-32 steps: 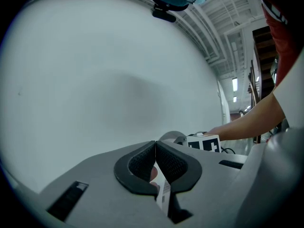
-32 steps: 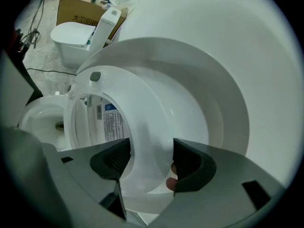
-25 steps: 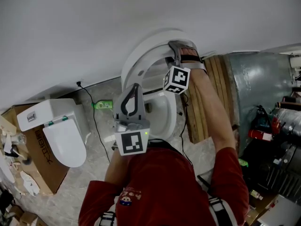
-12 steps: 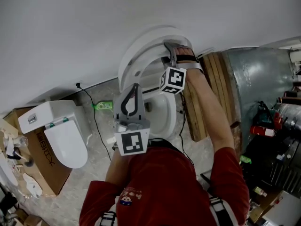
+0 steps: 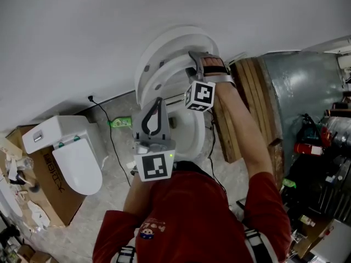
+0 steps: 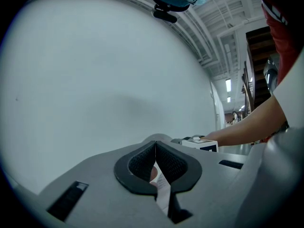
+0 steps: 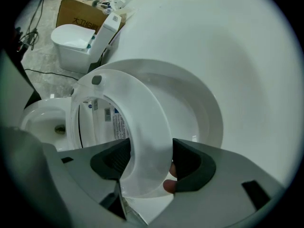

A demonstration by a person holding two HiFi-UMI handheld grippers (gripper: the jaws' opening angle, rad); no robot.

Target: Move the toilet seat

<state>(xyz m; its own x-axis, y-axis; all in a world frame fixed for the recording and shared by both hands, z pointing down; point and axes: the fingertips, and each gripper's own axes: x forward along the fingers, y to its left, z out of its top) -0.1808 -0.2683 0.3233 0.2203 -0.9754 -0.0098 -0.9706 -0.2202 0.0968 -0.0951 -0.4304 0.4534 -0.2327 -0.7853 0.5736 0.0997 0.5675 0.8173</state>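
The white toilet seat ring (image 5: 163, 74) is tilted up over the bowl (image 5: 191, 129), close to the raised lid (image 5: 171, 39) that leans on the wall. My right gripper (image 5: 194, 62) is shut on the ring's right side. In the right gripper view the seat ring (image 7: 138, 127) passes between the two dark pads (image 7: 190, 167), with the lid (image 7: 202, 113) behind it. My left gripper (image 5: 157, 99) hangs in front of the bowl and points upward, shut and holding nothing. The left gripper (image 6: 156, 148) faces only bare white wall.
A second white toilet (image 5: 77, 158) stands to the left beside a cardboard box (image 5: 41, 188). A green bottle (image 5: 120, 122) and a black cable (image 5: 108, 133) lie on the floor by the wall. Wooden boards (image 5: 249, 92) lean at the right, with clutter behind.
My right gripper has carried the seat ring further up and back toward the lid. The left gripper has stayed where it was.
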